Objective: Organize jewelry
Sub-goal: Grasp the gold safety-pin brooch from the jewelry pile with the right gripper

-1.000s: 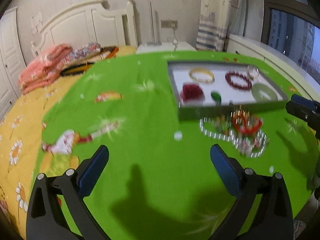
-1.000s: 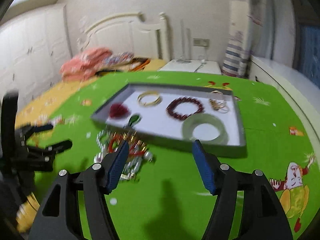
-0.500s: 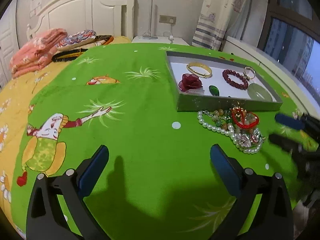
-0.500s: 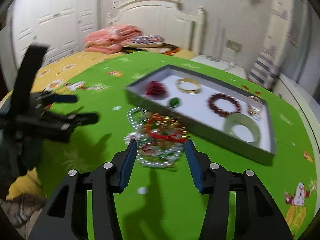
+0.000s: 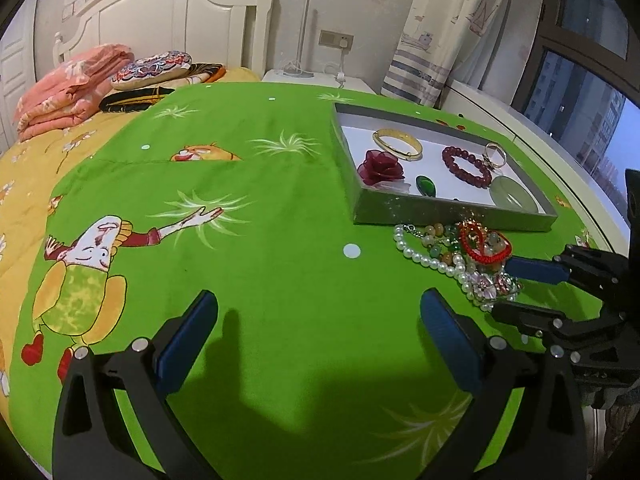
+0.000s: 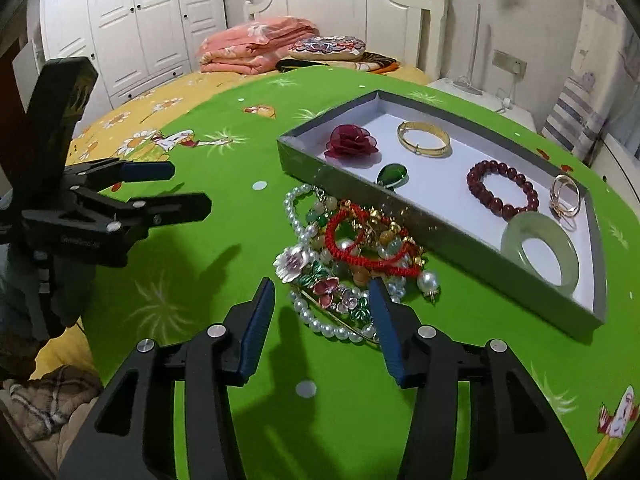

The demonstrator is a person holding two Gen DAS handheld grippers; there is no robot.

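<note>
A tangled jewelry pile [image 6: 352,248] of pearl strands, a red cord bracelet and flower brooches lies on the green bedspread, in front of a grey tray [image 6: 360,196]. In the tray are a red fabric flower [image 6: 352,142], gold bangle [image 6: 424,138], green pendant [image 6: 392,174], dark red bead bracelet [image 6: 502,190], jade bangle [image 6: 540,254] and gold rings [image 6: 564,198]. My right gripper [image 6: 321,286] is half open at the pile's near edge. Brooches and pearls show between its tips, not pinched. My left gripper [image 5: 319,300] stands wide open over bare cloth, left of the pile [image 5: 464,256].
The bed holds folded pink blankets [image 6: 256,46] and a patterned pillow [image 6: 328,46] by the white headboard. A white wardrobe [image 6: 132,28] stands far left and a nightstand [image 5: 316,80] behind. The bedspread's edge drops off close on the near side.
My right gripper narrowed its jaws, swung round and came down close to the jewelry pile. The left gripper stayed wide open and only tilted a little.
</note>
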